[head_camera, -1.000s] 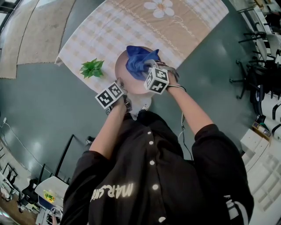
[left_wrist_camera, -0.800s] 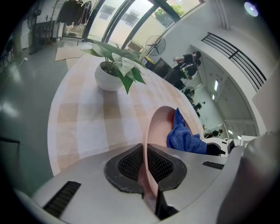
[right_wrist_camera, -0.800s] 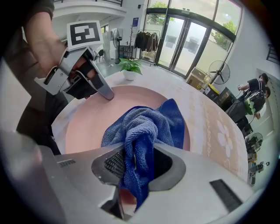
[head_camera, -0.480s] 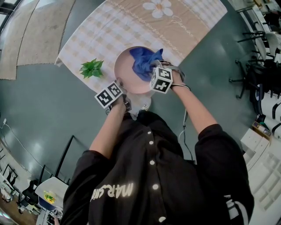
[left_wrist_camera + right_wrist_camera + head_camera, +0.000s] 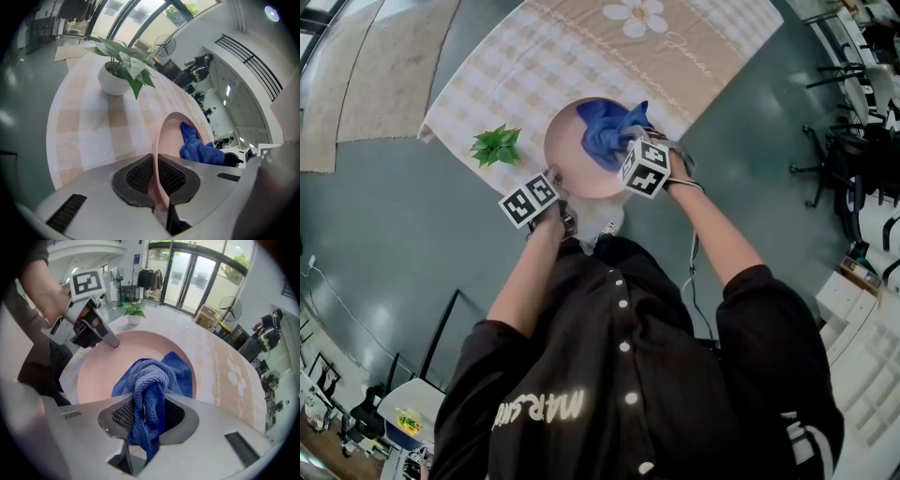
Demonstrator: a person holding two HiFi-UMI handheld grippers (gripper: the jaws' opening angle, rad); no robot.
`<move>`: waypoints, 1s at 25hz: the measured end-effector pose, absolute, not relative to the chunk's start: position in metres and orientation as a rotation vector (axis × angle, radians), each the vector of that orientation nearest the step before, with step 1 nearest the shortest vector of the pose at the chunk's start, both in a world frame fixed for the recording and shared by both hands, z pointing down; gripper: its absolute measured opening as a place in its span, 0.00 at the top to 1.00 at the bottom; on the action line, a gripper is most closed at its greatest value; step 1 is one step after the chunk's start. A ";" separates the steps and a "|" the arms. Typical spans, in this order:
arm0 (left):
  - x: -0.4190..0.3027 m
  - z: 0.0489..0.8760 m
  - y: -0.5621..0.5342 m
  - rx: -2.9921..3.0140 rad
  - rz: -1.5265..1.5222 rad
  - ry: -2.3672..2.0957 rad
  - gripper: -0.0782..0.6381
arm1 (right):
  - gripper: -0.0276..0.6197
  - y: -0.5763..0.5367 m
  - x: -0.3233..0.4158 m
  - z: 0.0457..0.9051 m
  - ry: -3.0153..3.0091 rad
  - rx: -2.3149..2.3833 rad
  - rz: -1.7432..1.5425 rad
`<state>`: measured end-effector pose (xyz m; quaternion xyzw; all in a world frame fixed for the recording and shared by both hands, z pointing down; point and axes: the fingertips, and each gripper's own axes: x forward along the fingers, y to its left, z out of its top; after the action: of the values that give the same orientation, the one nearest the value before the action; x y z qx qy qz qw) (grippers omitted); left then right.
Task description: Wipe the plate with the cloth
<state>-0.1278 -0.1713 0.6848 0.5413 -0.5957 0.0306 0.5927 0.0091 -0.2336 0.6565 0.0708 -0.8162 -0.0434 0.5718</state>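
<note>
A pink plate (image 5: 572,159) (image 5: 103,371) rests on the checked tablecloth (image 5: 525,66) near the table's front edge. My left gripper (image 5: 157,180) is shut on the plate's near rim (image 5: 161,140); in the head view it (image 5: 555,192) sits at the plate's lower left. A blue cloth (image 5: 607,131) (image 5: 150,380) lies bunched on the right half of the plate. My right gripper (image 5: 145,416) is shut on a fold of it, and a tail of cloth hangs down between the jaws. In the head view the right gripper (image 5: 630,155) is over the plate's right side.
A small green plant (image 5: 497,145) in a white pot (image 5: 112,79) stands left of the plate. The cloth has a daisy print (image 5: 639,17) at the far end. The table edge and grey floor (image 5: 384,244) are just behind my hands. Chairs (image 5: 853,112) stand at the right.
The right gripper has dragged the blue cloth from the plate's middle toward its right side. The left gripper has kept its hold on the rim.
</note>
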 end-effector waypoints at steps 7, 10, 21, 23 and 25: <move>-0.127 0.686 -0.173 1.261 0.078 -1.378 0.85 | 0.79 -0.225 -0.035 0.608 -2.126 0.274 0.017; -0.127 0.686 -0.173 1.258 0.076 -1.374 0.85 | 0.79 -0.216 -0.051 0.605 -2.160 0.276 0.046; -0.127 0.685 -0.172 1.255 0.062 -1.377 0.85 | 0.79 -0.181 -0.073 0.644 -2.193 0.346 0.303; -0.127 0.685 -0.172 1.254 0.061 -1.378 0.85 | 0.79 -0.177 -0.073 0.649 -2.195 0.351 0.330; -0.128 0.685 -0.173 1.245 0.059 -1.385 0.85 | 0.79 -0.176 -0.073 0.654 -2.197 0.351 0.335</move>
<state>-0.1278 -0.1730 0.6855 0.5362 -0.5964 0.0256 0.5967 -0.0733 -0.1755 0.6539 0.1408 -0.8811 0.1342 0.4311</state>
